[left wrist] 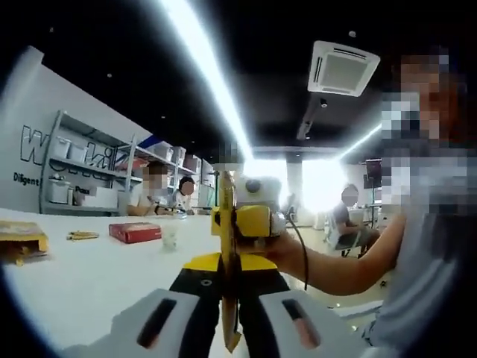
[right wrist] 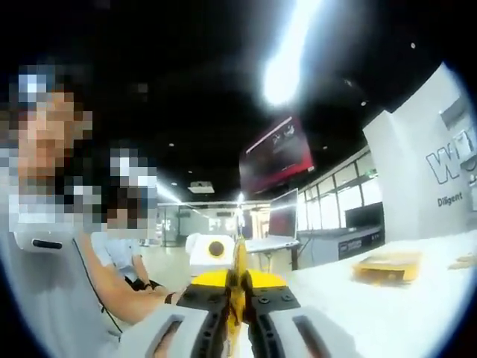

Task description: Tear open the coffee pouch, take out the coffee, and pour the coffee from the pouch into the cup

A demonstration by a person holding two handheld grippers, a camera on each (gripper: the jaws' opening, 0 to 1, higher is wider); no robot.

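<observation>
Between both sets of jaws sits the yellow pouch (left wrist: 227,246), seen edge-on and held upright above the white table (left wrist: 82,276). Left gripper (left wrist: 229,313) is pinching its lower edge, and the right gripper (right wrist: 235,313) is clamped on it too, so both are pressed together on the pouch. Further out on the table there's a small cup (left wrist: 170,235), a red box (left wrist: 135,232) and a yellow box (left wrist: 21,239). People sit in the background.
</observation>
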